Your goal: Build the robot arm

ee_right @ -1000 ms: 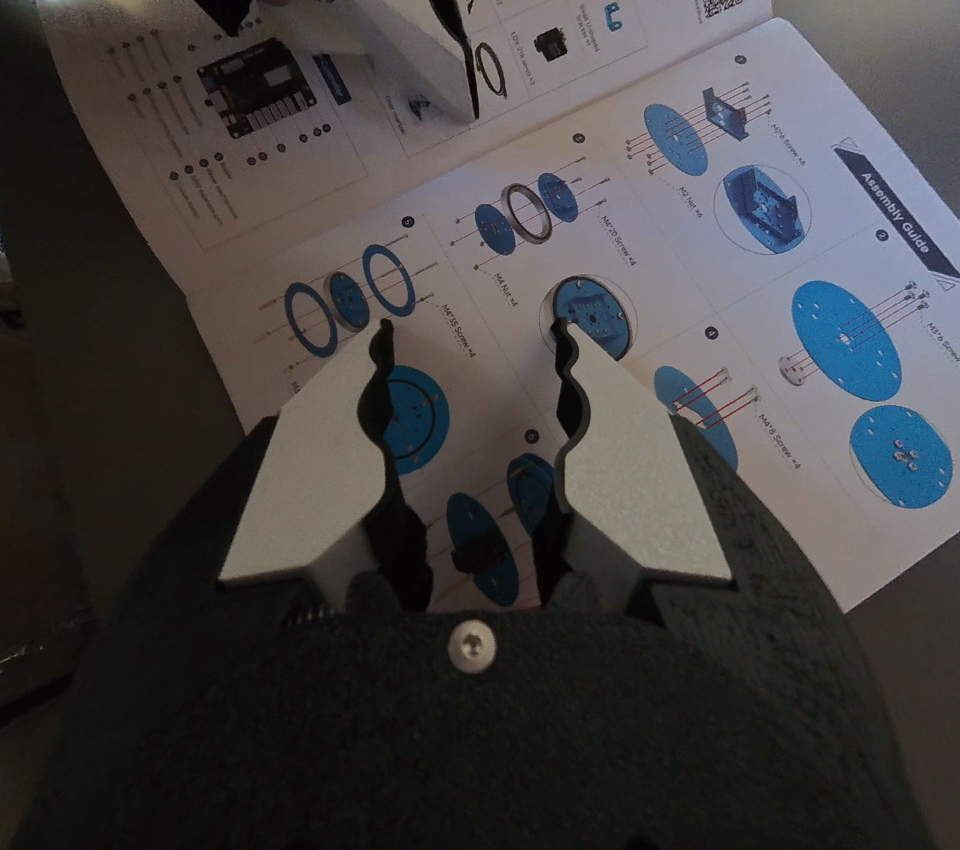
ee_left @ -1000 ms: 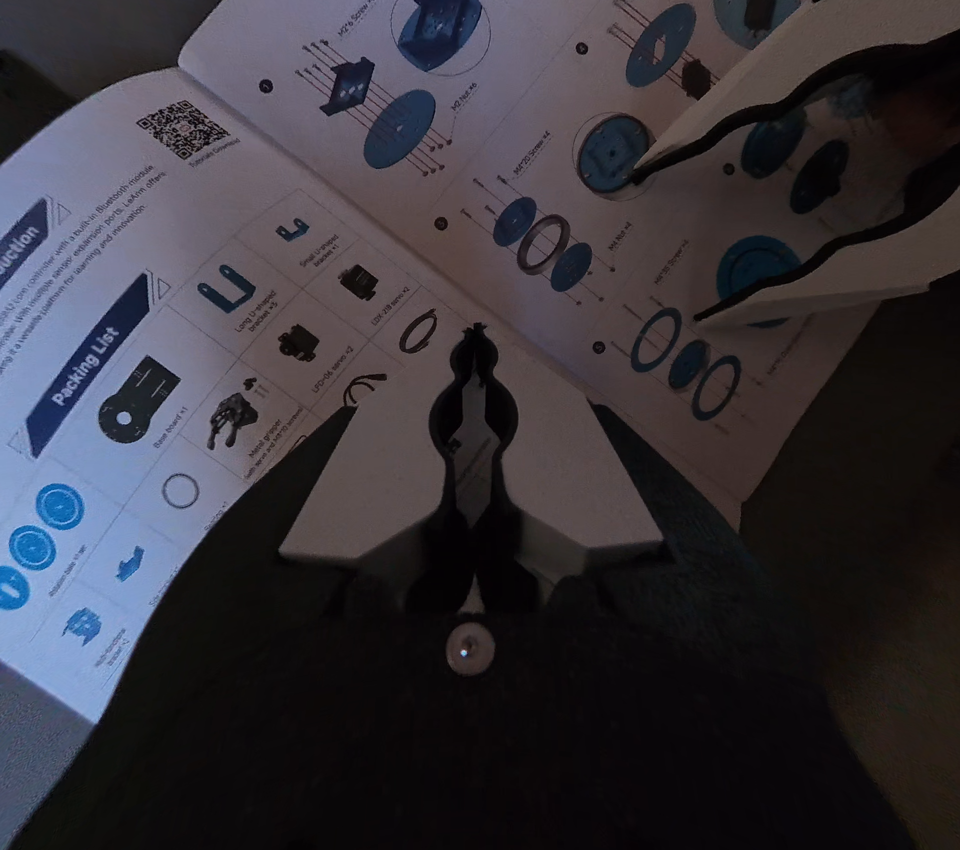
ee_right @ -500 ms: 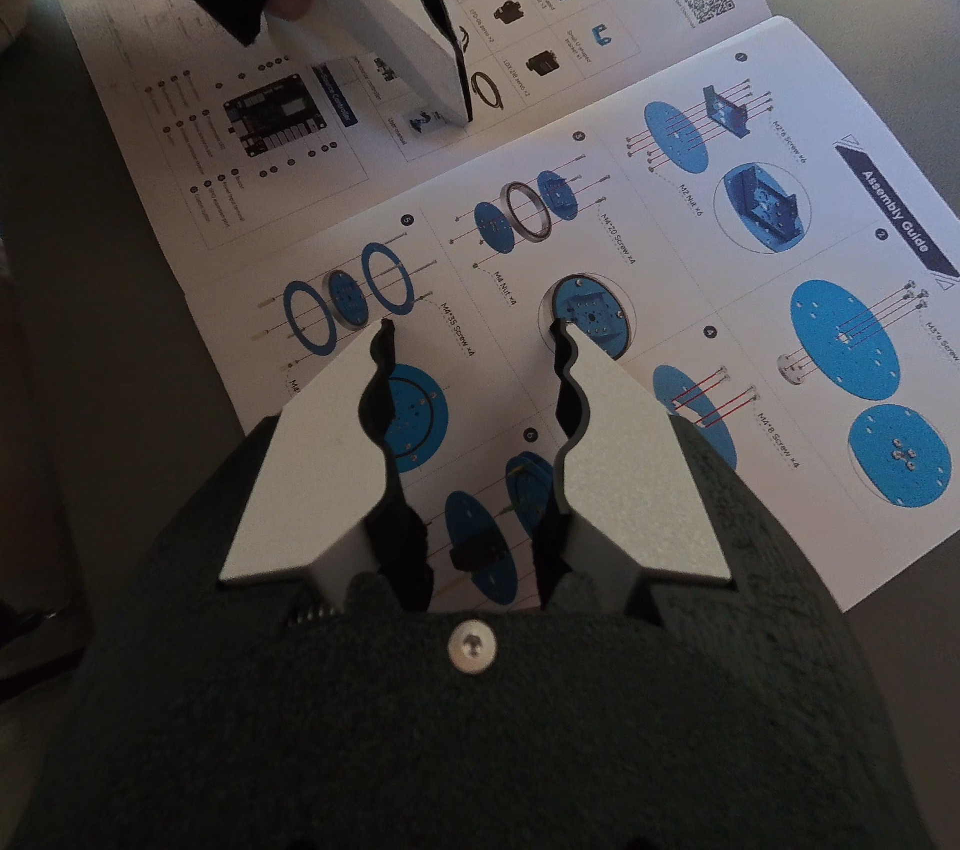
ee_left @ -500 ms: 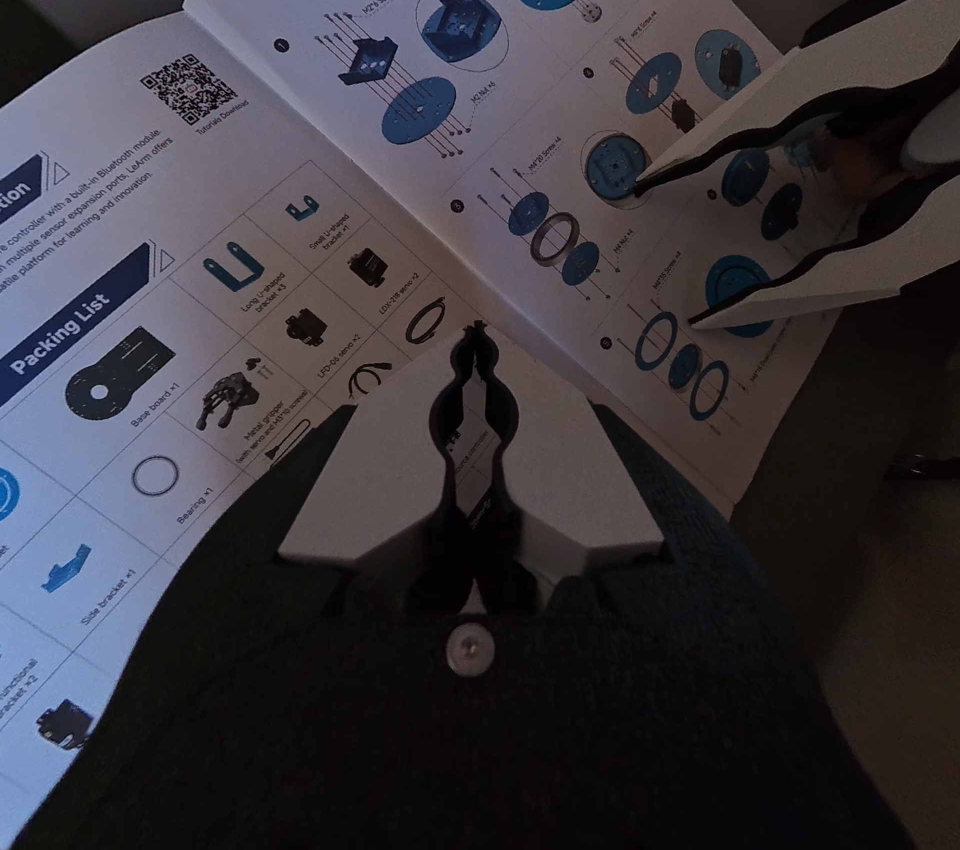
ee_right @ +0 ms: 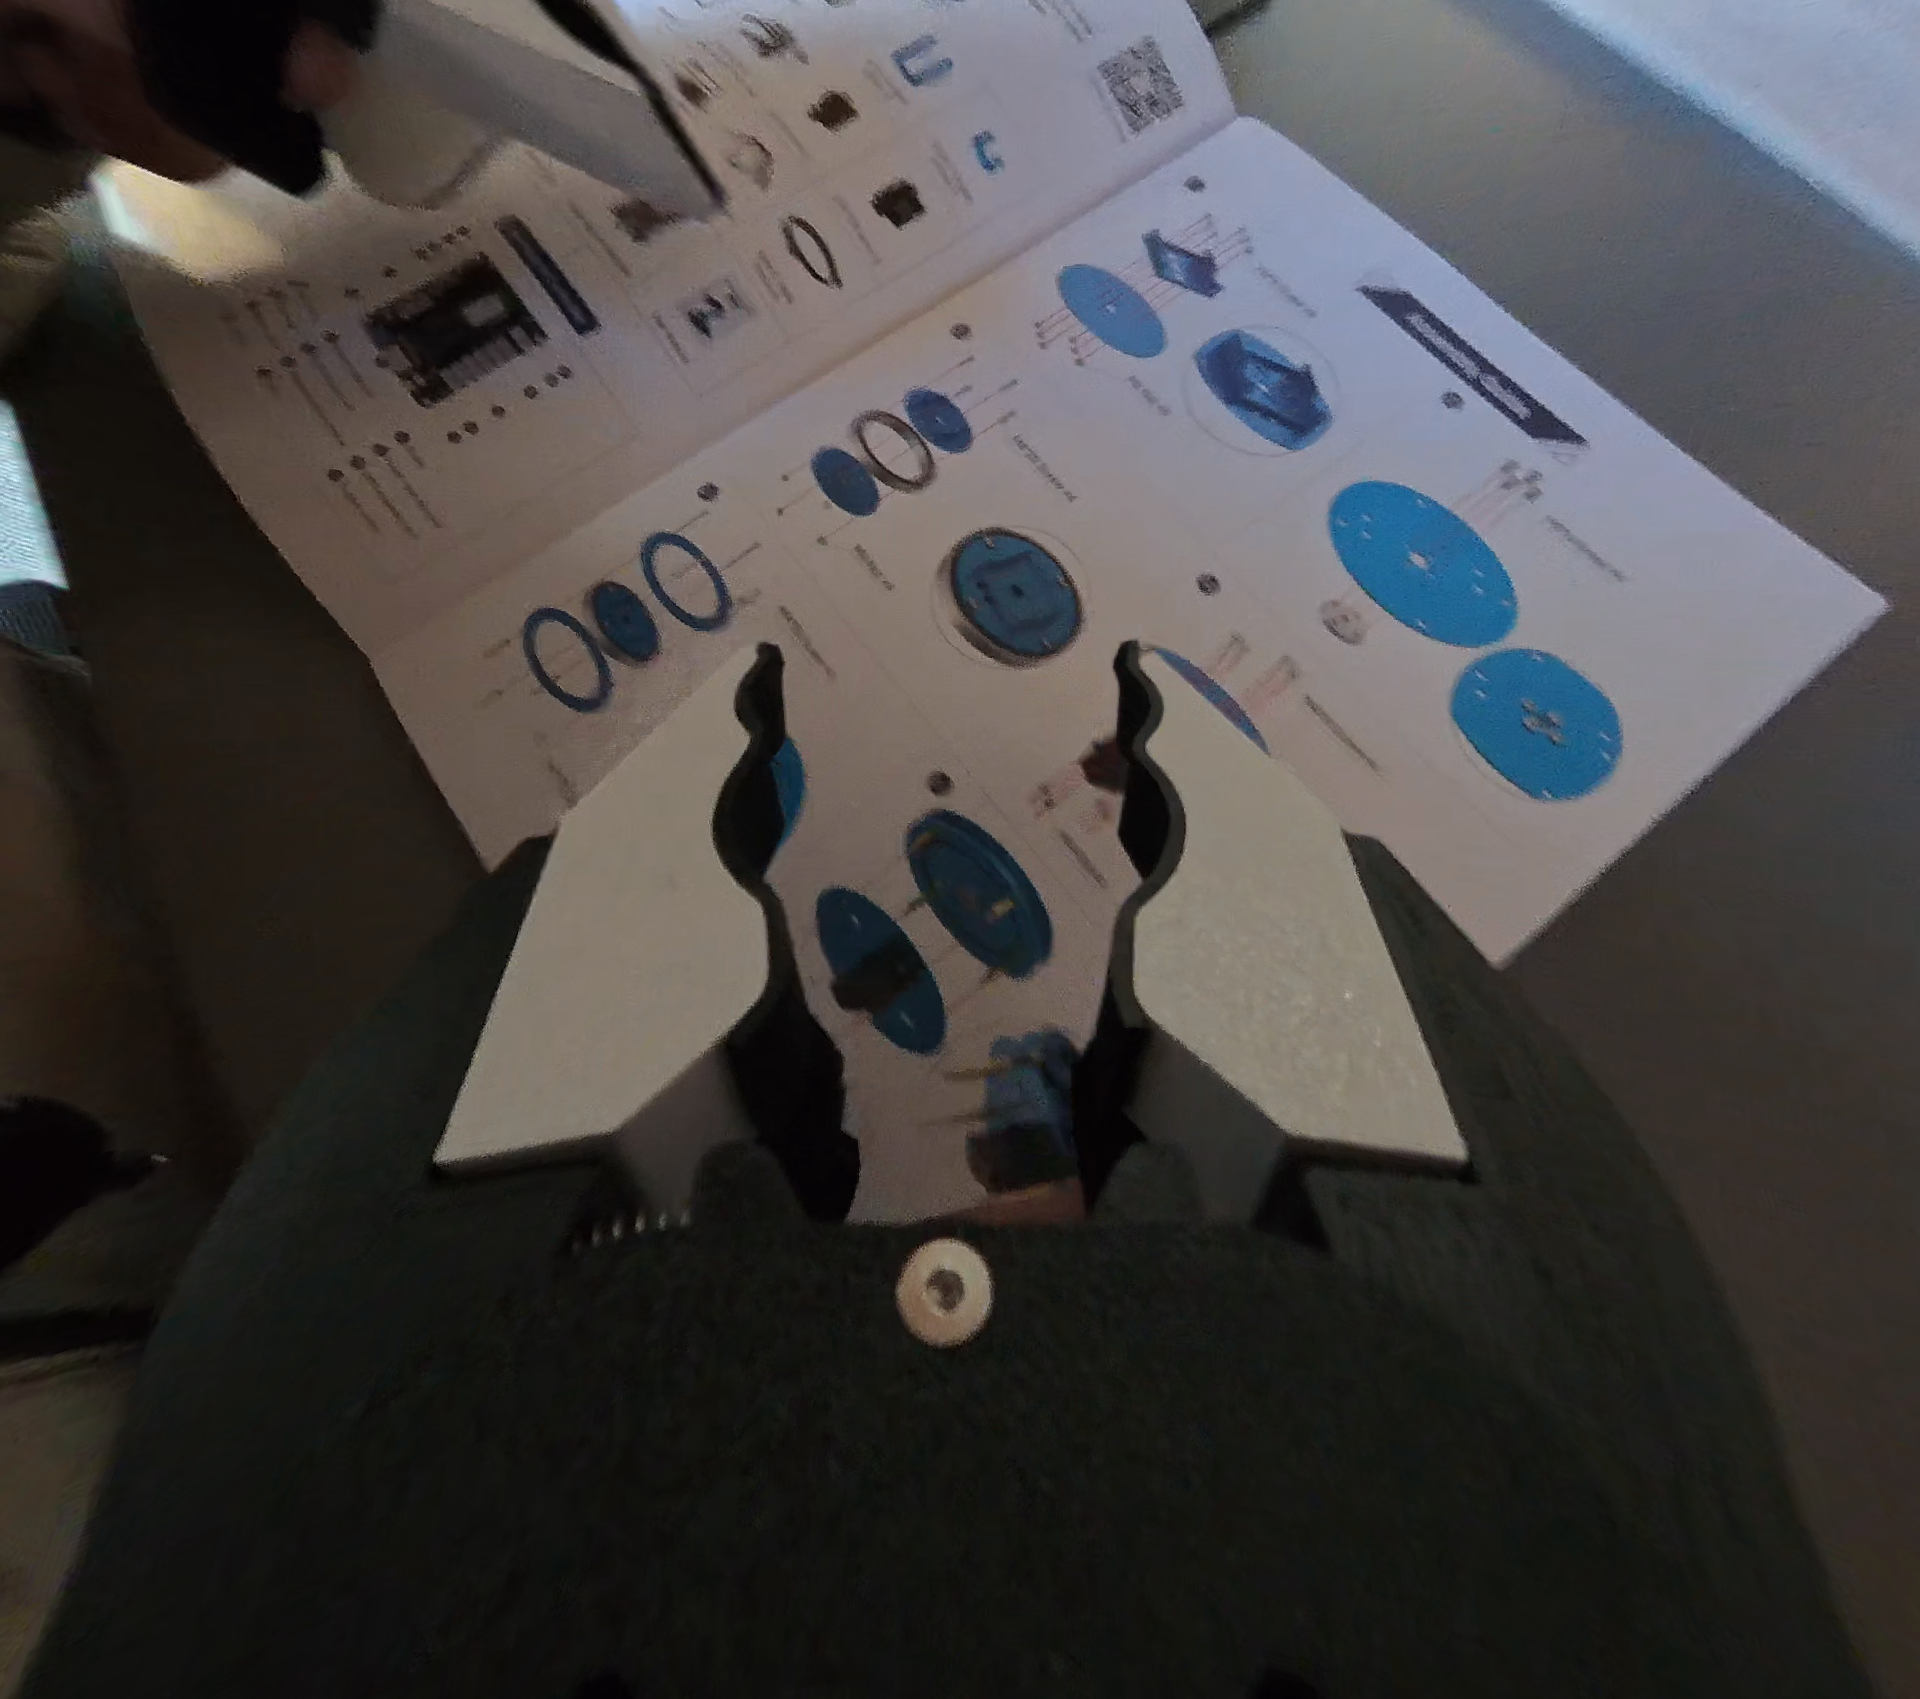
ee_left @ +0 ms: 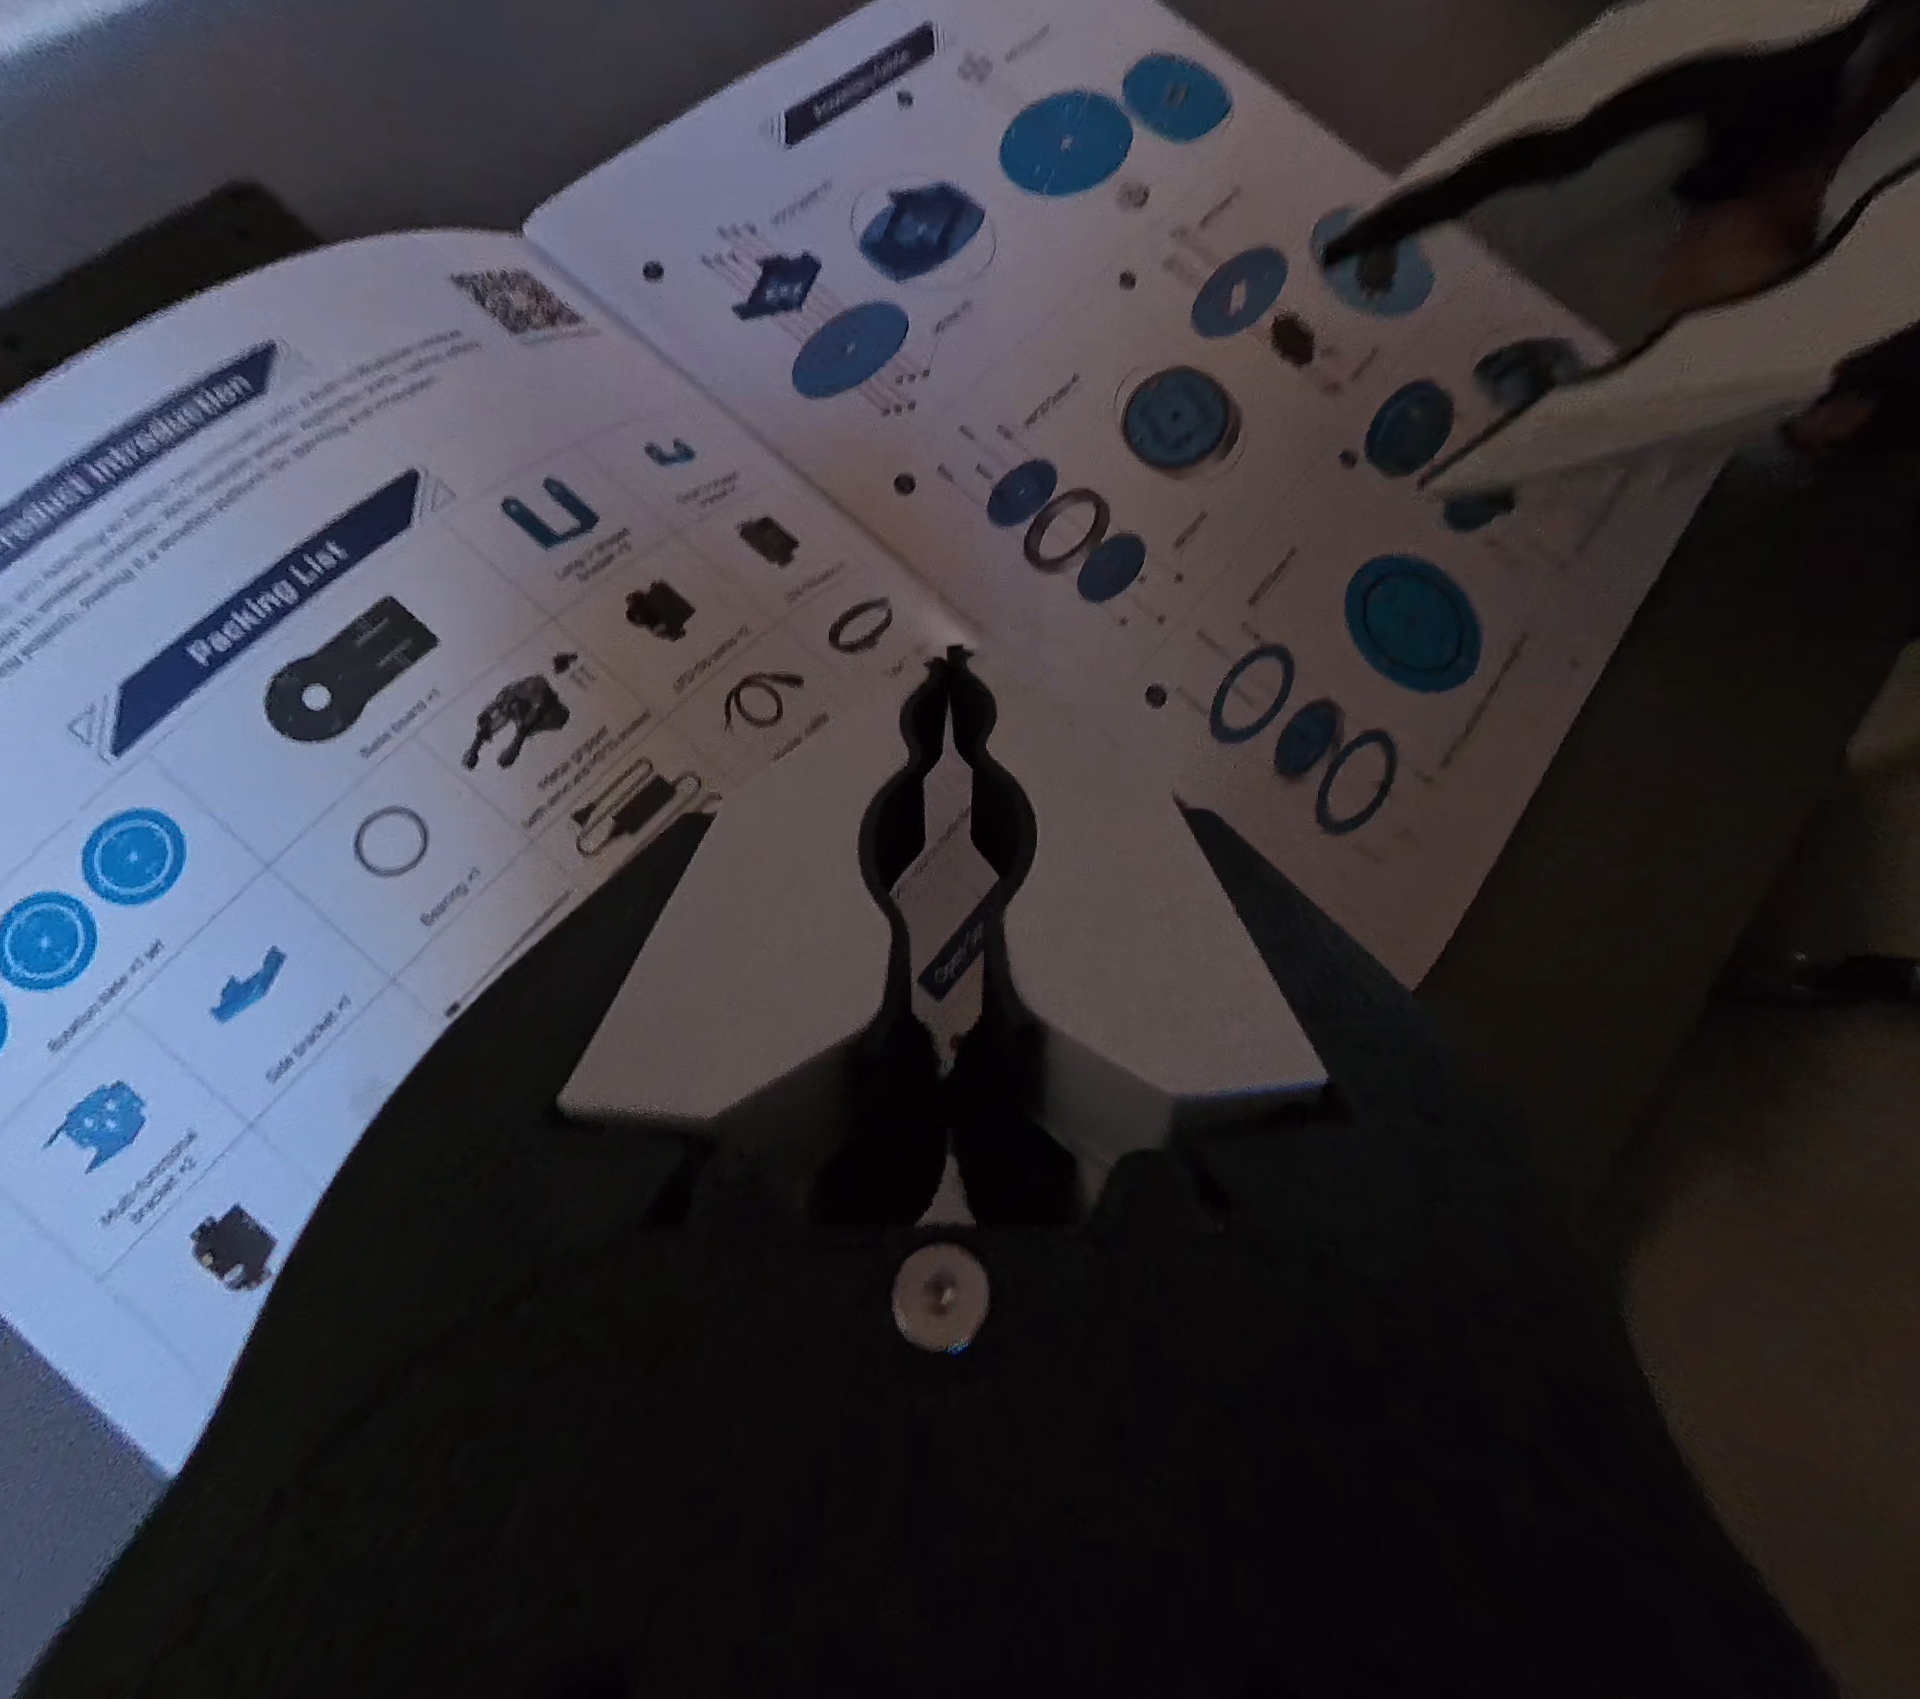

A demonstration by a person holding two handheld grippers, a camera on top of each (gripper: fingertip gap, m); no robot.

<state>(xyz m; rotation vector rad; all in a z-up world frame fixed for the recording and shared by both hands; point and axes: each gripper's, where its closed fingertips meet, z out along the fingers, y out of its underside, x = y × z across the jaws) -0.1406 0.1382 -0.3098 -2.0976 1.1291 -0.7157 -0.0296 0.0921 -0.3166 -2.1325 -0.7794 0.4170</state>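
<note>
Print covers an open booklet [ee_left: 727, 423] lying on a table. At centre left of the left wrist view, white headings run along dark blue banners [ee_left: 270, 600]. Small captions sit under the part drawings, and a square scan code [ee_left: 516, 302] lies near the fold. Motion blur smears the finer lines in both views.

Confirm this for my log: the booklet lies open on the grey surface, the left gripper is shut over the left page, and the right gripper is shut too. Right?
Not quite. The right gripper is open: the right wrist view shows its fingers apart with the right page of the booklet visible between them. The rest holds: the left gripper is shut, tips together over the left page, and the booklet lies open on the grey surface.
</note>
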